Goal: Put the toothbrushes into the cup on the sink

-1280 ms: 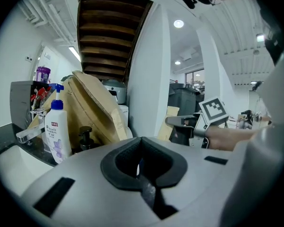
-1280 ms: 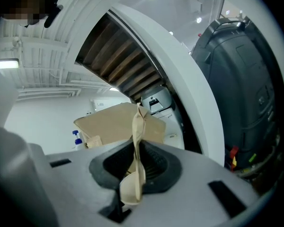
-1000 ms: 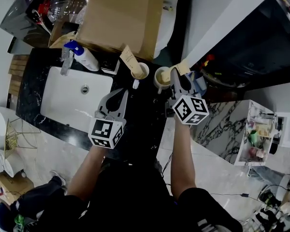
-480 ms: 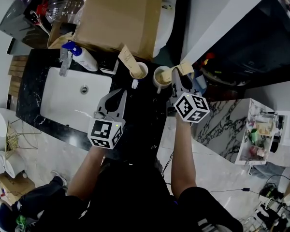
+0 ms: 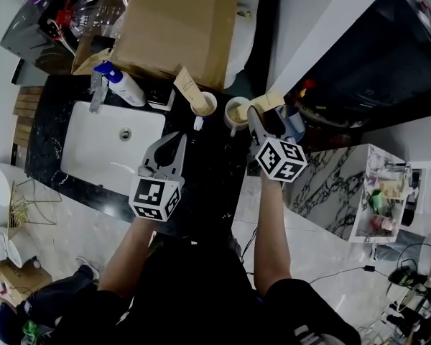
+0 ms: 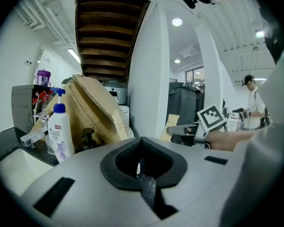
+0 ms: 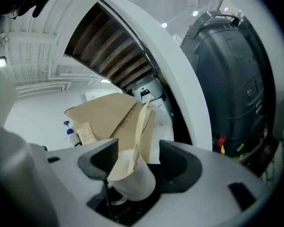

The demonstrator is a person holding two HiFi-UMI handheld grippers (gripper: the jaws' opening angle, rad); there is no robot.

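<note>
Two white cups stand on the black counter to the right of the sink. The left cup (image 5: 205,105) holds a paper-wrapped toothbrush (image 5: 188,85). The right cup (image 5: 236,113) (image 7: 132,178) holds another paper-wrapped toothbrush (image 5: 268,102) (image 7: 141,124), which leans out of it. My right gripper (image 5: 263,123) (image 7: 139,162) is just behind that cup; its jaws are opening, and the cup and toothbrush stand between them untouched. Nearer me, my left gripper (image 5: 178,144) (image 6: 142,161) hovers shut over the counter, with nothing seen in it.
A white sink (image 5: 93,165) lies at the left, with a tap (image 5: 98,92) and a blue-capped pump bottle (image 5: 126,83) (image 6: 59,131) behind it. A big cardboard box (image 5: 179,27) stands behind the cups. A small white object (image 5: 199,124) lies near the left cup.
The right gripper's jaws have spread wide and let go of the wrapped toothbrush, which now rests in the right cup. The left gripper has stayed put.
</note>
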